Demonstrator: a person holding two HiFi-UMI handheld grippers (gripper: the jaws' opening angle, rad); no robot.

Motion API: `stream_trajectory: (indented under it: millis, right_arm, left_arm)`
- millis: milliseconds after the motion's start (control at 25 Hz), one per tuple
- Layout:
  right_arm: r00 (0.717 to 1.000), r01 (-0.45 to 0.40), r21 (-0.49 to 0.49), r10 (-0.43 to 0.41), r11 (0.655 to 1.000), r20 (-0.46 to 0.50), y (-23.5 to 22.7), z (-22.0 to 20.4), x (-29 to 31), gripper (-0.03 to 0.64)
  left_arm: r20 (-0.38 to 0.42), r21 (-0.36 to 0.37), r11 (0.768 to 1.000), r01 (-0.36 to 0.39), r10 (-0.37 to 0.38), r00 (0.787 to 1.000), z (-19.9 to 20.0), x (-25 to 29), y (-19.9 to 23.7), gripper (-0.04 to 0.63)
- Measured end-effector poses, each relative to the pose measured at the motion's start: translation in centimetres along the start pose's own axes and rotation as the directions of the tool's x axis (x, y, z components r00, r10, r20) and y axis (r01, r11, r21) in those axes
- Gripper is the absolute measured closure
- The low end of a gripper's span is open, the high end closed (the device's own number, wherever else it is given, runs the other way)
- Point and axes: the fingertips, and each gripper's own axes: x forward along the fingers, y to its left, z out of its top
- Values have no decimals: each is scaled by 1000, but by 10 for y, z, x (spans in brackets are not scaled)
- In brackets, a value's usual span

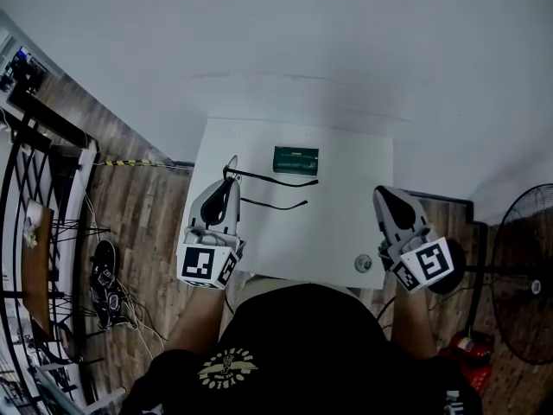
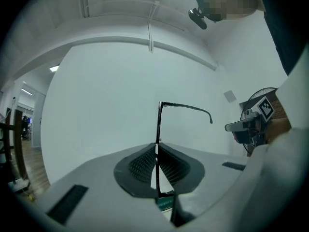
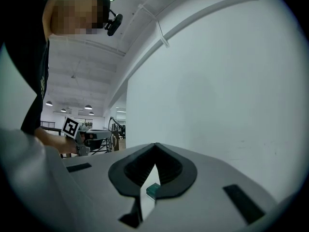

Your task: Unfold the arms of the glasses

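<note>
Green box point(image 1: 295, 158) beside glasses point(image 1: 276, 180) on white table point(image 1: 346, 223)

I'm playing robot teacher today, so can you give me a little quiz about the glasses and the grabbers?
1. True or false: the left gripper is pinching the glasses.
2. What colour is the small box on the table? A red, B green, C yellow.
3. Fill in: the right gripper is shut and holds ____.
Key: 1 true; 2 B; 3 nothing.
</note>
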Motion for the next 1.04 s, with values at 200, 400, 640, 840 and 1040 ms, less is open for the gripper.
stream_trajectory:
  millis: [200, 400, 640, 840, 1040]
  right_arm:
    - [1000, -14, -16, 14, 1000, 5, 5, 1, -7, 617]
    - [1000, -19, -8, 20, 1000, 13, 8, 0, -14, 617]
    - [1000, 5, -11, -5, 1000, 8, 10, 1, -16, 617]
    - [1000, 24, -17, -24, 1000, 1, 20, 1, -7, 617]
    - [999, 36, -15, -36, 999, 3, 29, 2, 15, 615]
  left_arm:
    - [2, 14, 1000, 4, -4, 1000, 5, -5, -13, 574]
    - [-3, 24, 1000, 20, -20, 1000, 4, -7, -23, 574]
    - [-9, 17, 999, 51, -51, 999, -1, -4, -25, 574]
    - [-11, 4, 997, 75, -75, 997, -7, -2, -14, 574]
    - [-15, 9, 996, 86, -86, 996, -9, 2, 11, 574]
